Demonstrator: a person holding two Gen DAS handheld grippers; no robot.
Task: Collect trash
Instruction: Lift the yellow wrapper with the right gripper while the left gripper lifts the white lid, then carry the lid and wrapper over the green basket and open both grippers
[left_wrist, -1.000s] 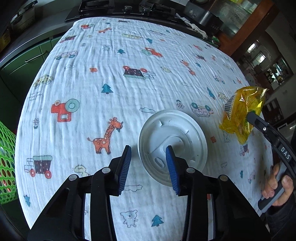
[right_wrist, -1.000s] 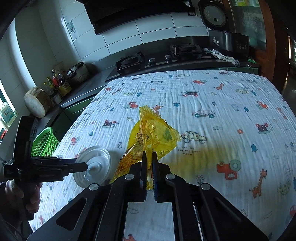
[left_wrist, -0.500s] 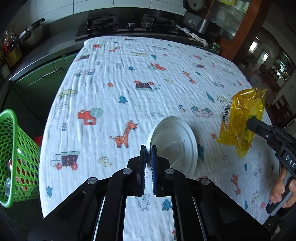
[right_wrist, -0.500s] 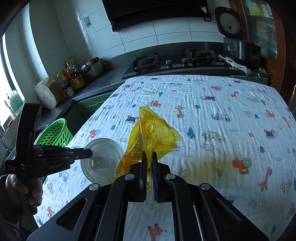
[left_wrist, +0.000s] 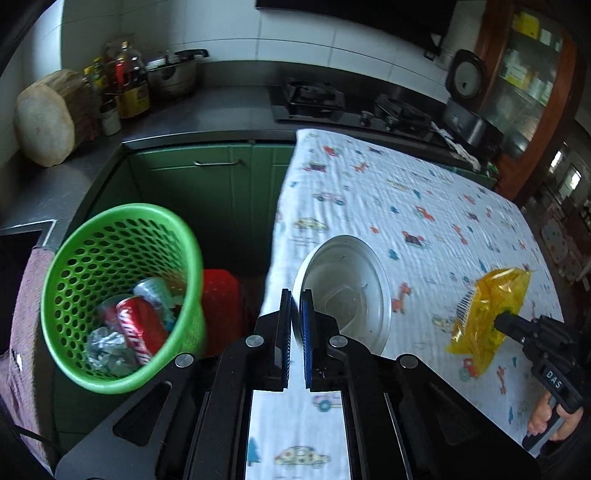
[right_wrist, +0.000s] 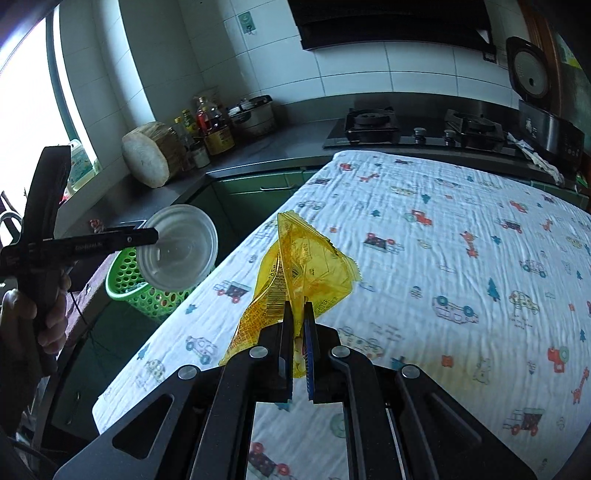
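Note:
My left gripper (left_wrist: 296, 299) is shut on the rim of a white plastic lid (left_wrist: 351, 291) and holds it in the air over the table's left edge. The lid also shows in the right wrist view (right_wrist: 177, 253), above the green basket (right_wrist: 147, 291). My right gripper (right_wrist: 298, 310) is shut on a yellow plastic wrapper (right_wrist: 303, 266) and holds it above the table. The wrapper also shows in the left wrist view (left_wrist: 484, 314). The green mesh basket (left_wrist: 122, 240) stands left of the table and holds cans and crumpled foil.
The table is covered with a white patterned cloth (right_wrist: 461, 258). A red container (left_wrist: 221, 306) stands between basket and table. Green cabinets (left_wrist: 207, 177) and a dark counter with bottles, a pot and a stove (right_wrist: 369, 125) lie behind.
My left gripper closed on the lid, lifted it off the cloth and swung left toward the basket. My right gripper rose slightly with the wrapper still in it.

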